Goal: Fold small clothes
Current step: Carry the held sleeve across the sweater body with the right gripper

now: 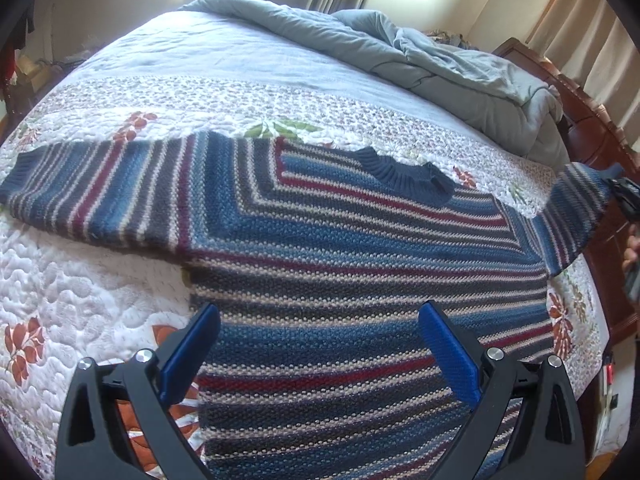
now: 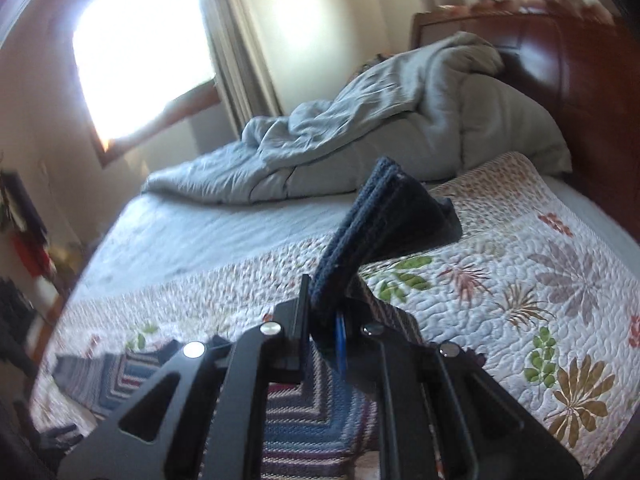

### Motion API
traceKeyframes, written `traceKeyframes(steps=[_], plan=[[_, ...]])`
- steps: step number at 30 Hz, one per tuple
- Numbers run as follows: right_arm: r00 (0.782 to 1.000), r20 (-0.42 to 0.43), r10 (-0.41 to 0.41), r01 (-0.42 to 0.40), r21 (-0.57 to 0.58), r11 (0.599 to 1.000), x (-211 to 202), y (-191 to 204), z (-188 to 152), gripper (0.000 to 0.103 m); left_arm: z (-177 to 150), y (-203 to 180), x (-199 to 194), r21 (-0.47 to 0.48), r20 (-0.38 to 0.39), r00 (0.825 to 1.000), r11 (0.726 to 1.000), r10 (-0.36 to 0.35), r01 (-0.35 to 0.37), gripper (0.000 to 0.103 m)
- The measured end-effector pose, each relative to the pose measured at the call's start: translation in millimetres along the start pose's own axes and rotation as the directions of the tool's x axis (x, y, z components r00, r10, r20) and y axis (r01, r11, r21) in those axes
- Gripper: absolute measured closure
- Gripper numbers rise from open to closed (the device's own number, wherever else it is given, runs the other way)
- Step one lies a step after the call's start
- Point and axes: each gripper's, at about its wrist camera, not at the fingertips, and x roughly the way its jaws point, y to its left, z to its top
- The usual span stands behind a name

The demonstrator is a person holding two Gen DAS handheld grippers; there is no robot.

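No readable writing shows anywhere. The striped sweater (image 1: 340,248) lies flat on the floral quilt (image 1: 80,264). The left gripper (image 1: 320,332) hovers spread wide over its hem at six o'clock. At three o'clock, the right gripper (image 2: 322,300) is clenched on the navy sleeve cuff (image 2: 360,216), lifted off the quilt.

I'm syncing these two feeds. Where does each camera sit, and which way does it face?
Left wrist: above the striped sweater, facing the far duvet; open left gripper shows.
Right wrist: low, facing the headboard; right gripper pinches the sweater's cuff.
Shared: sweater, floral quilt, duvet.
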Motion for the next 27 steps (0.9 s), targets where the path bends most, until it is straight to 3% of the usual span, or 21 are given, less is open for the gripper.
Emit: traceKeyframes(steps=[3,6,10,16,19,22,25,27], plan=[[0.999,-0.026,-0.041,0.037,-0.138,0.99,22,57,-21,0.094,4,0,-3,0.011,0.005,1.0,1.0,-0.017,0.017,0.004],[0.994,-0.061,-0.095,0.073,-0.291,0.954,52,114,-53,0.094,11,-1,-7,0.02,0.018,0.999,0.999,-0.033,0.033,0.004],[0.978,-0.113,-0.174,0.098,-0.489,0.867,93,176,-114,0.095,24,-5,-4,0.025,0.024,0.998,0.998,-0.059,0.059,0.004],[0.965,-0.101,-0.242,0.113,-0.672,0.732,121,214,-186,0.095,50,-25,14,0.042,0.021,0.993,0.993,-0.114,0.113,0.004],[0.965,-0.118,-0.236,0.092,-0.689,0.719,126,218,-204,0.095,68,-37,29,0.01,0.006,0.984,0.984,-0.176,0.175,0.004],[0.97,-0.13,-0.207,0.069,-0.668,0.741,131,224,-210,0.095,87,-49,51,-0.023,-0.024,0.974,0.974,-0.226,0.225,0.004],[0.976,-0.133,-0.172,0.051,-0.631,0.774,134,240,-205,0.095,104,-56,67,-0.039,-0.033,0.973,0.973,-0.229,0.228,0.004],[0.984,-0.116,-0.138,0.029,-0.654,0.756,130,258,-205,0.095,114,-49,68,-0.072,-0.013,0.976,0.974,-0.217,0.216,0.004]])
